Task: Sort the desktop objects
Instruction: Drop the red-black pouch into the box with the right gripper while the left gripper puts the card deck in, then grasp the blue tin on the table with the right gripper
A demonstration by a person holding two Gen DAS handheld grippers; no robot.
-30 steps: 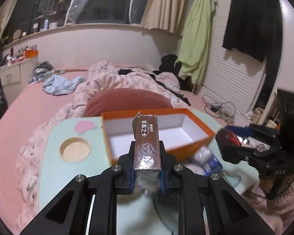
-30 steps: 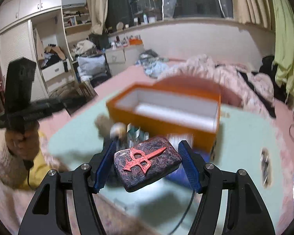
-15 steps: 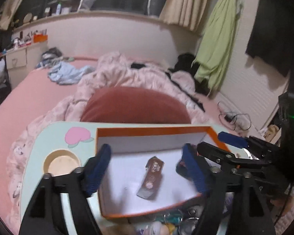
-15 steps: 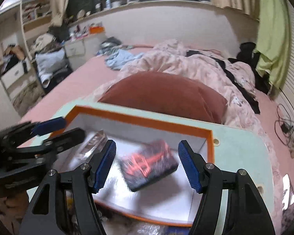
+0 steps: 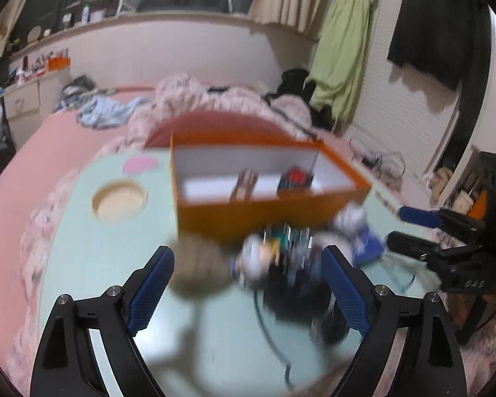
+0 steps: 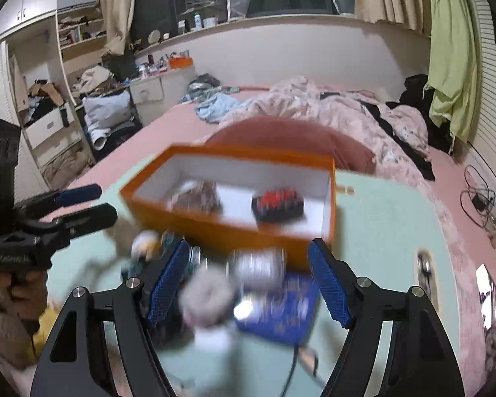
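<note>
Left wrist view: both grippers, left (image 5: 248, 284) and right (image 6: 248, 281), now spread empty; their two items lie dropped inside the orange box (image 5: 268, 221), blurred clutter (image 5: 281, 264) remaining.

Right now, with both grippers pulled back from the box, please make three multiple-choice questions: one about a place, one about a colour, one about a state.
1. Where does the red-and-dark case lie?
A. inside the orange box
B. on the pink bed
C. between the right fingers

2. What colour are the box's inside walls?
A. green
B. white
C. black

3. How is the left gripper?
A. shut on the brown carton
B. shut on nothing
C. open and holding nothing

Key: 1 A, the case rests on the box floor beside the brown carton. 2 B, the walls show white in both views. 3 C, its blue pads stand far apart above the clutter.
</note>
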